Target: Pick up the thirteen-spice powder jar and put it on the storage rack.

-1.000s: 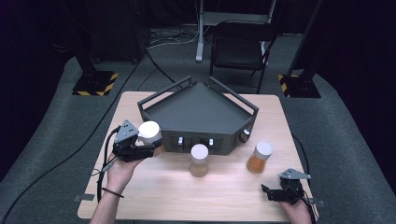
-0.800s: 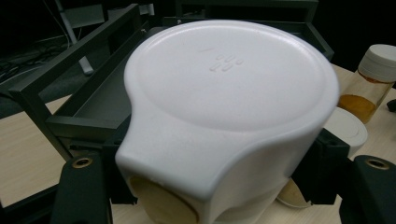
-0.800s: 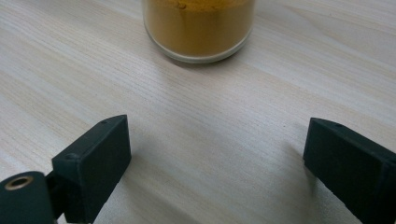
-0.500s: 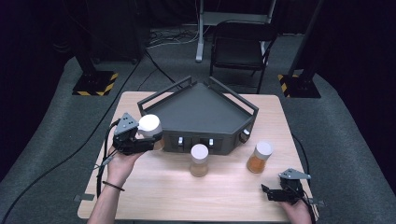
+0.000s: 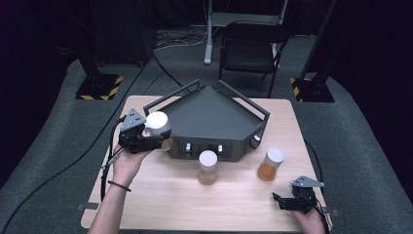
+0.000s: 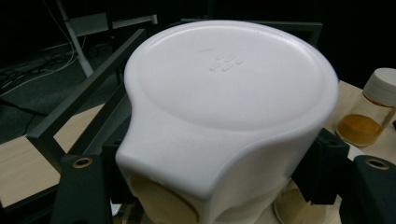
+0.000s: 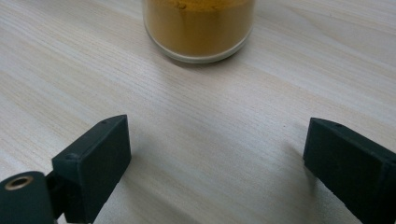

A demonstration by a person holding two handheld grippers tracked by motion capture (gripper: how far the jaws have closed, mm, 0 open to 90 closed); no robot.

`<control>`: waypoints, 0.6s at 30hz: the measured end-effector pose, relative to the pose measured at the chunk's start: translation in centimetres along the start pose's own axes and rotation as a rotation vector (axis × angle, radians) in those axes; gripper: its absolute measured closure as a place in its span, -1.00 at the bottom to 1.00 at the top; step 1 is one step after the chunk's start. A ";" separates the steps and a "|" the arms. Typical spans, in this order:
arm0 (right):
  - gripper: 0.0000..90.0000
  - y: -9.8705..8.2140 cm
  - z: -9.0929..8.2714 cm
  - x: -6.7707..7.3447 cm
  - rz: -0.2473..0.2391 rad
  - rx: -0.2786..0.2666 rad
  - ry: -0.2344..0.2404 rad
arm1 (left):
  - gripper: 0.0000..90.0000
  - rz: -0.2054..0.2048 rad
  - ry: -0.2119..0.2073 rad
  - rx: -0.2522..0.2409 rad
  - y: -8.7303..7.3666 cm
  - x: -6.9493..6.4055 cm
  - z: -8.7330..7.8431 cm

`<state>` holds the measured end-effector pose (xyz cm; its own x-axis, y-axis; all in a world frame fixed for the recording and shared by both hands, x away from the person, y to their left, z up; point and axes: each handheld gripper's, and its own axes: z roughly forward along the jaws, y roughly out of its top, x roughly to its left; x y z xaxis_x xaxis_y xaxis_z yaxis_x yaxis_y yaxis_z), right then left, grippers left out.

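Left gripper view: lid (image 6: 224, 93) perhaps hiding jar

Dim dark surroundings, evenly lit table (image 5: 160, 195), close white lid (image 6: 229, 88) softly blurred.

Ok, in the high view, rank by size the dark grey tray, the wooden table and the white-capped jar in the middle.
1. Light wooden table, largest.
2. Dark grey five-sided tray with rails.
3. White-capped glass jar of tan powder in the middle, smallest.

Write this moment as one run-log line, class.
left tongs: shut on white-capped jar, held beside dark tray | right tongs: open, empty, on table | two jars stand before tray
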<state>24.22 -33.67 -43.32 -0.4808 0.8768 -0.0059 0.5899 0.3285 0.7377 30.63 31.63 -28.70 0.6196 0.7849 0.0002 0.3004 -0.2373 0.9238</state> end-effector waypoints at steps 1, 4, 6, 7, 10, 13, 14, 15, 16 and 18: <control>-0.85 0.0 0.0 0.0 0.000 0.000 0.000 | -0.33 0.002 0.007 0.001 0.2 0.1 0.1; -0.85 0.0 0.0 0.0 0.000 0.000 0.000 | -0.33 0.002 0.016 0.001 0.4 0.2 0.4; -0.85 0.0 0.0 0.0 0.000 0.000 0.000 | -0.33 -0.006 0.021 0.003 0.6 0.4 0.7; -0.85 0.0 0.0 0.0 0.000 0.000 0.000 | -0.33 -0.010 0.022 0.003 0.7 0.5 0.9; -0.85 0.0 0.0 0.0 0.000 0.000 0.000 | -0.33 -0.006 0.024 0.002 1.0 0.5 1.3; -0.85 0.0 0.0 0.0 0.000 0.000 0.000 | -0.33 0.005 0.044 0.012 1.6 0.4 2.1; -0.85 0.0 0.0 0.0 0.000 0.000 0.000 | -0.33 0.004 0.043 0.012 1.7 0.5 2.4; -0.85 0.0 0.0 0.0 0.000 0.000 0.000 | -0.33 0.000 0.044 0.012 1.8 0.5 2.6; -0.85 0.0 0.0 0.0 0.000 0.000 0.000 | -0.33 0.001 0.047 0.014 1.9 0.5 2.9; -0.85 0.0 0.0 0.0 0.000 0.000 0.000 | -0.33 -0.002 0.053 0.017 2.1 0.5 3.2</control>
<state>24.22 -33.67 -43.32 -0.4809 0.8767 -0.0057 0.5898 0.3284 0.7377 33.89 29.69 -27.99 0.5803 0.8142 0.0193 0.3139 -0.2454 0.9172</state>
